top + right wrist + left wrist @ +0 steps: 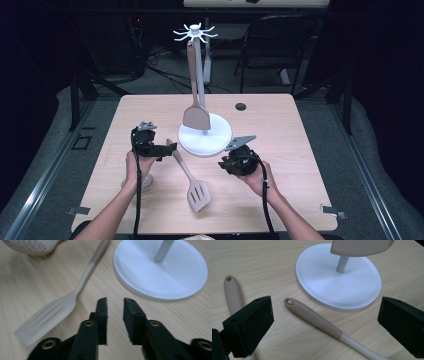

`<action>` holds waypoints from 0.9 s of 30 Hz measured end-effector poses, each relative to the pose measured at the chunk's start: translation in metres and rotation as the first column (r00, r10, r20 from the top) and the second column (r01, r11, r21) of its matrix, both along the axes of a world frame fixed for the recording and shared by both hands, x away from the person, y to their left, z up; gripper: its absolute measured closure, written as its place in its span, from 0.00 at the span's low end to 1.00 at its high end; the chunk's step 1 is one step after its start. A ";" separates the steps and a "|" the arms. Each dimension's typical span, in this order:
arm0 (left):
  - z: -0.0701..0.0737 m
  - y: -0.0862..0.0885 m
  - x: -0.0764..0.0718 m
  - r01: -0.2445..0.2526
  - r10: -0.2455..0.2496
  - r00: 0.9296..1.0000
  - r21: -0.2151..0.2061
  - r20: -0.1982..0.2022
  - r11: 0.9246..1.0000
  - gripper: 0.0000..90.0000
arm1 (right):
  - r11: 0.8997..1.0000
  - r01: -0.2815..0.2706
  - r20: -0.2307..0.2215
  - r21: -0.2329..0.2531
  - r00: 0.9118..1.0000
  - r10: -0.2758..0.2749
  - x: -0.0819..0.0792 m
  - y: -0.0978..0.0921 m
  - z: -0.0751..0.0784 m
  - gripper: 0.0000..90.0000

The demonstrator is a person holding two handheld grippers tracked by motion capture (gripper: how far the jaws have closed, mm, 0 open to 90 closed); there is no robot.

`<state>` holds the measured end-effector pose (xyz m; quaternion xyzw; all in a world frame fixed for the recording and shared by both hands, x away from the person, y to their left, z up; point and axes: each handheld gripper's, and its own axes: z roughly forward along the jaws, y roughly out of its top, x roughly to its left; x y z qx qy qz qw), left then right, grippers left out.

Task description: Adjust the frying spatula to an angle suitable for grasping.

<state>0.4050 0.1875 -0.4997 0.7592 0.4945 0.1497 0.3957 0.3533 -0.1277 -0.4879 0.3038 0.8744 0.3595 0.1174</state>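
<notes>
A slotted spatula lies flat on the wooden table, just below the middle of the high view, between the two hands. Its long line runs from upper left to lower right in that view: the thin handle end with the little hole points up and left, close to the white round base of the hanging stand, and the flat slotted blade points down and right. The left gripper sits right by that handle end, so it is the nearer one. Its jaws are spread wide with nothing in them. In the left gripper view the handle lies in the open gap between the two black pads, slanting from the middle of the frame down to the lower right, with the hole end just off the rim of the base (a second handle peeks out at the left edge, half hidden by one pad). The right gripper hangs lower right of the base, its jaws only a narrow crack apart and empty. In the right gripper view the spatula blade lies off to the left of its jaws, not between them. One spatula already hangs on the stand. The left gripper looks best placed to close across the handle.
</notes>
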 end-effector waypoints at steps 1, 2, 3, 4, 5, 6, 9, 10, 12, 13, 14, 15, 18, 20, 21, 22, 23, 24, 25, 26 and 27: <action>-0.001 -0.001 -0.001 -0.006 0.006 1.000 -0.012 -0.011 1.000 0.00 | 1.000 -0.012 -0.006 0.026 1.000 0.012 -0.001 0.001 0.001 0.91; -0.001 -0.002 -0.001 -0.008 0.008 1.000 -0.016 -0.028 1.000 0.01 | 0.999 -0.020 -0.013 0.045 1.000 0.021 -0.002 0.002 0.002 0.94; -0.003 -0.003 -0.002 -0.011 0.010 0.999 -0.028 -0.048 1.000 0.02 | 0.998 -0.029 -0.017 0.054 0.999 0.030 -0.003 0.004 0.003 0.97; -0.003 -0.003 -0.002 -0.011 0.009 0.998 -0.042 -0.064 0.999 0.03 | 0.996 -0.054 -0.031 0.068 0.998 0.056 -0.004 0.008 0.002 0.99; -0.004 -0.003 -0.003 -0.017 0.013 0.997 -0.048 -0.079 0.999 0.03 | 0.995 -0.065 -0.057 0.075 0.996 0.070 -0.004 0.011 0.000 1.00; -0.004 -0.004 -0.003 -0.018 0.014 0.997 -0.047 -0.081 0.999 0.04 | 0.993 -0.080 -0.090 0.092 0.992 0.088 -0.005 0.017 -0.004 1.00; -0.004 -0.006 -0.005 -0.019 0.015 0.995 -0.043 -0.094 0.999 0.05 | 0.988 -0.138 -0.130 0.063 0.981 0.145 -0.011 0.036 -0.012 1.00; -0.005 -0.007 -0.006 -0.015 0.011 0.995 -0.047 -0.098 0.999 0.06 | 0.986 -0.158 -0.144 0.061 0.976 0.165 -0.013 0.043 -0.014 1.00; -0.006 -0.008 -0.008 -0.013 0.008 0.995 -0.047 -0.102 0.999 0.07 | 0.980 -0.197 -0.164 0.040 0.966 0.201 -0.017 0.056 -0.018 1.00; -0.006 -0.008 -0.009 -0.011 0.006 0.995 -0.050 -0.104 0.999 0.08 | 0.978 -0.204 -0.185 0.045 0.960 0.209 -0.018 0.061 -0.020 1.00; -0.006 -0.008 -0.009 -0.009 0.003 0.994 -0.054 -0.108 0.999 0.09 | 0.975 -0.220 -0.214 0.029 0.952 0.221 -0.019 0.065 -0.022 1.00; -0.007 -0.008 -0.010 -0.007 0.001 0.994 -0.053 -0.110 0.999 0.09 | 0.972 -0.234 -0.218 0.011 0.948 0.230 -0.020 0.068 -0.024 1.00; -0.007 -0.007 -0.010 -0.008 0.002 0.994 -0.055 -0.111 0.998 0.11 | 0.966 -0.257 -0.251 -0.011 0.936 0.246 -0.024 0.076 -0.029 1.00; -0.009 -0.008 -0.010 -0.011 0.004 0.994 -0.057 -0.112 0.998 0.12 | 0.961 -0.272 -0.262 -0.048 0.932 0.251 -0.027 0.080 -0.034 1.00; -0.010 -0.009 -0.010 -0.012 0.005 0.993 -0.056 -0.117 0.998 0.13 | 0.959 -0.274 -0.271 -0.067 0.930 0.247 -0.028 0.082 -0.036 1.00; -0.012 -0.010 -0.009 -0.009 0.001 0.992 -0.060 -0.125 0.998 0.15 | 0.960 -0.267 -0.273 -0.082 0.933 0.236 -0.027 0.081 -0.039 1.00; -0.013 -0.011 -0.009 -0.008 0.000 0.991 -0.063 -0.133 0.998 0.16 | 0.962 -0.260 -0.286 -0.079 0.931 0.228 -0.025 0.079 -0.041 1.00; -0.014 -0.012 -0.008 -0.006 -0.002 0.990 -0.058 -0.139 0.998 0.16 | 0.960 -0.263 -0.286 -0.096 0.931 0.226 -0.024 0.078 -0.040 1.00; -0.015 -0.014 -0.008 -0.009 0.001 0.990 -0.057 -0.142 0.998 0.16 | 0.963 -0.258 -0.287 -0.082 0.931 0.225 -0.023 0.077 -0.042 1.00; -0.017 -0.015 -0.007 -0.011 0.004 0.989 -0.052 -0.147 0.999 0.16 | 0.962 -0.262 -0.289 -0.082 0.930 0.228 -0.022 0.075 -0.042 1.00; -0.018 -0.016 -0.007 -0.011 0.004 0.989 -0.047 -0.150 0.999 0.16 | 0.960 -0.265 -0.289 -0.086 0.929 0.230 -0.020 0.074 -0.042 1.00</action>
